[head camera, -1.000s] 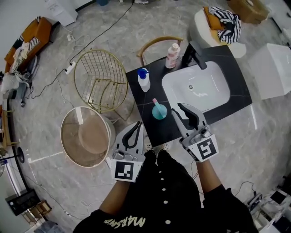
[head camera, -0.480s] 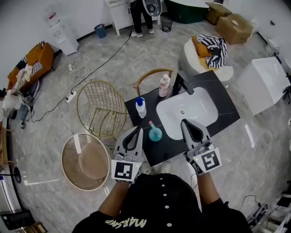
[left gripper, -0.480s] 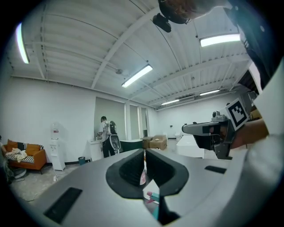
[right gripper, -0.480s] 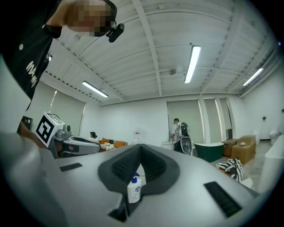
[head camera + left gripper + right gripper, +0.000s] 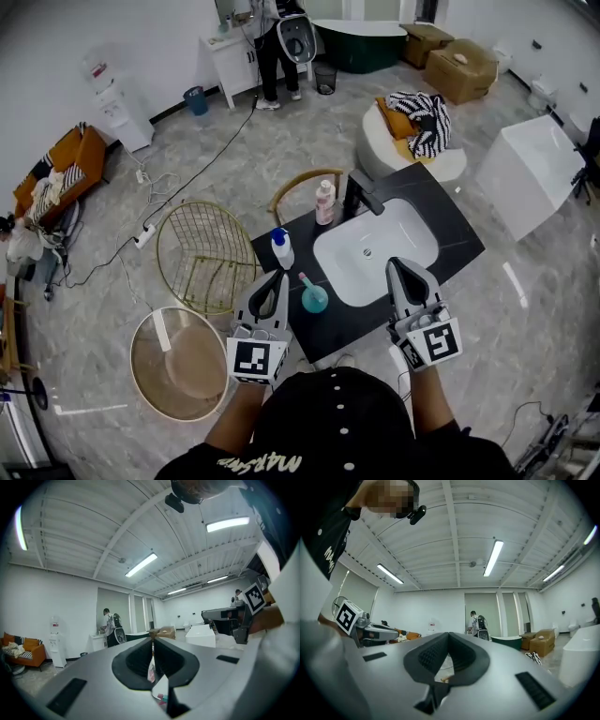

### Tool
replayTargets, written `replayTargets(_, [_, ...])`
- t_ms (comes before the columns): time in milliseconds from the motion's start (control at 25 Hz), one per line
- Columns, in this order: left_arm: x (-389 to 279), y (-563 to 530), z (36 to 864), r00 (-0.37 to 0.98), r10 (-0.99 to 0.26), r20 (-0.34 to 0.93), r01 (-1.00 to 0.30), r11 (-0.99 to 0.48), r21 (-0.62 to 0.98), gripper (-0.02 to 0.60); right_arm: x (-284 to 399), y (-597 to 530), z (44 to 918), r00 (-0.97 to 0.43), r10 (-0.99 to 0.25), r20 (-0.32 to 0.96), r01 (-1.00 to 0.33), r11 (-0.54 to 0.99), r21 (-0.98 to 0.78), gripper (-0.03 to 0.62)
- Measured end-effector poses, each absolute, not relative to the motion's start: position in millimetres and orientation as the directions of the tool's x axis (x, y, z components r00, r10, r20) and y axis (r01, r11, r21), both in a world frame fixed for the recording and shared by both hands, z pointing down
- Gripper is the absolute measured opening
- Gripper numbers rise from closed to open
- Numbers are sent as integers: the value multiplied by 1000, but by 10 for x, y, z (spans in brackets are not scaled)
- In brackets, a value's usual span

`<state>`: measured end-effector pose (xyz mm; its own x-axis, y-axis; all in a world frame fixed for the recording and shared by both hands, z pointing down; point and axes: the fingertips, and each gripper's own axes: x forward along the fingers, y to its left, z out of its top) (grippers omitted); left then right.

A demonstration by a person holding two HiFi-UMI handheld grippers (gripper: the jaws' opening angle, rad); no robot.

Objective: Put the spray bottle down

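The spray bottle (image 5: 314, 296), teal and round with a pink nozzle, stands upright on the black counter (image 5: 352, 323) just left of the white sink (image 5: 375, 248). It is free, with nothing touching it. My left gripper (image 5: 280, 278) hovers to its left, shut and empty. To the right of the bottle, my right gripper (image 5: 401, 269) is held over the sink's near edge, also shut and empty. In the left gripper view the left gripper (image 5: 153, 641) points level across the room with its tips together. The right gripper (image 5: 449, 634) looks the same in the right gripper view.
A white bottle with a blue cap (image 5: 281, 248), a pink bottle (image 5: 324, 202) and a black faucet (image 5: 361, 192) stand on the counter. A gold wire basket (image 5: 206, 253) and a round tub (image 5: 178, 361) sit left of it. A person (image 5: 277, 42) stands far back.
The right gripper's jaws went from open to shut. Both grippers rose and drew back from the counter. The head view tilted up, showing more room. The spray bottle stayed put.
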<state>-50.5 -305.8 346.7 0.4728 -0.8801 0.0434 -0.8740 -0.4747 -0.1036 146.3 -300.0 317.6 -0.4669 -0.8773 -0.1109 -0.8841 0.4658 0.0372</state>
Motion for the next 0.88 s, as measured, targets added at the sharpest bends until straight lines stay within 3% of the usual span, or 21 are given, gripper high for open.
replayTargets(880, [-585, -2986, 3425, 451, -892, 32, -885, -451, -112, 21, 1351, -3035, 3211, -492, -865, -99, -870, 485, 82, -5])
